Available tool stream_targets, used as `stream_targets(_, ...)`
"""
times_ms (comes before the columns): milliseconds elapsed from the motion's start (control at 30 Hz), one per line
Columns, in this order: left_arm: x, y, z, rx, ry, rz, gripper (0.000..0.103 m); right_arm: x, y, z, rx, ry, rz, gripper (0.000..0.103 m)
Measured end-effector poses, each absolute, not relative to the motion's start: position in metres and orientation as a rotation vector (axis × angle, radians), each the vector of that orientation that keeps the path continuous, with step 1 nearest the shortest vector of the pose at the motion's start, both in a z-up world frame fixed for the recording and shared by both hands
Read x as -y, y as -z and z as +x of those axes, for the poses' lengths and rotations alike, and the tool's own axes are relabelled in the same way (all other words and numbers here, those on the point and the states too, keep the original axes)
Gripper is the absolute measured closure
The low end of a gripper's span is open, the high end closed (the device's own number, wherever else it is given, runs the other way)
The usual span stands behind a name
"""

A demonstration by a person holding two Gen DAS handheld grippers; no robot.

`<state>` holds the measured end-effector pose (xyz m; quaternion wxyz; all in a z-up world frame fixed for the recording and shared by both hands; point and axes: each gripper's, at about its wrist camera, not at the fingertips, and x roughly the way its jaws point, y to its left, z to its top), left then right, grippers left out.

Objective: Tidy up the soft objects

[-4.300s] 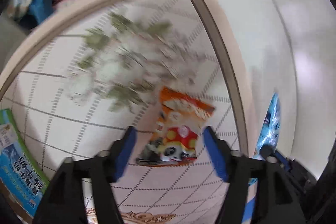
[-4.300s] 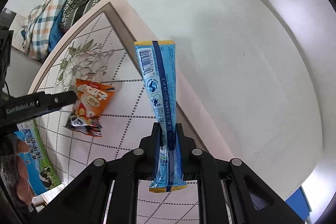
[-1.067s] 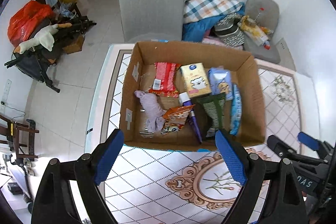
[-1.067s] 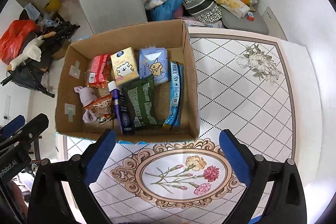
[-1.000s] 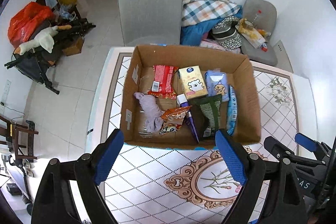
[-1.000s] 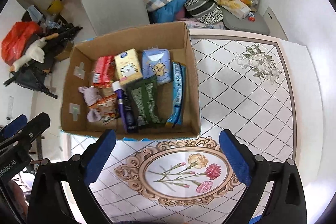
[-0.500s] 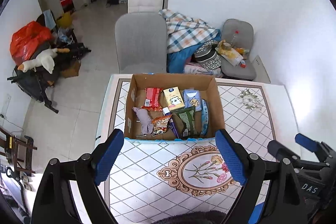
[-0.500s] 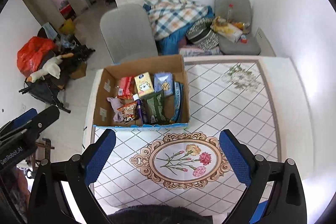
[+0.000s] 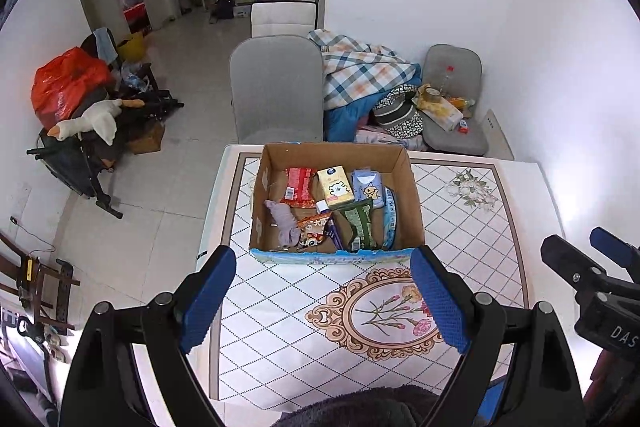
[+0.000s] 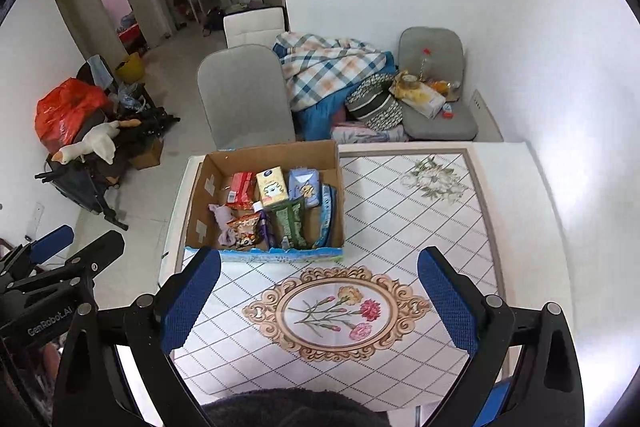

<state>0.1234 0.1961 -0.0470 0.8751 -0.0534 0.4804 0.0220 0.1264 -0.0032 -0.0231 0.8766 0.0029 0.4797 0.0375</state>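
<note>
Both grippers, left (image 9: 322, 301) and right (image 10: 318, 301), had pulled back high, wide, empty; packets lay in far box (image 9: 336, 255) | table (image 10: 400, 227) bare; sorting looked finished

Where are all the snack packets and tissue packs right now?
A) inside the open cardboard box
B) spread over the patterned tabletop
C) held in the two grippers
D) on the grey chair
A: the packets lie inside the open brown cardboard box on the diamond-patterned table, while the left gripper and right gripper are open, holding nothing.
</note>
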Motion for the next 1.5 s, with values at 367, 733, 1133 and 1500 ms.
stream_targets(367, -0.198, 0.044, 0.119, -0.978, -0.079, -0.115, 0.013, -0.001, 0.019, 0.123, -0.993, -0.067, -0.019, 0.0)
stream_targets(733, -0.197, 0.038, 0.119, -0.951, -0.098, -0.088, 0.009, -0.005, 0.011, 0.127, -0.959, -0.052, -0.032, 0.0)
stream_targets(1133, -0.196, 0.036, 0.121, -0.953, -0.097, -0.086, 0.009, -0.002, 0.01, 0.129, -0.954, -0.052, -0.027, 0.0)
stream_targets(1500, -0.196, 0.036, 0.124, -0.954, -0.101, -0.075, 0.009, -0.003, 0.006, 0.137, -0.96, -0.039, -0.024, 0.0)
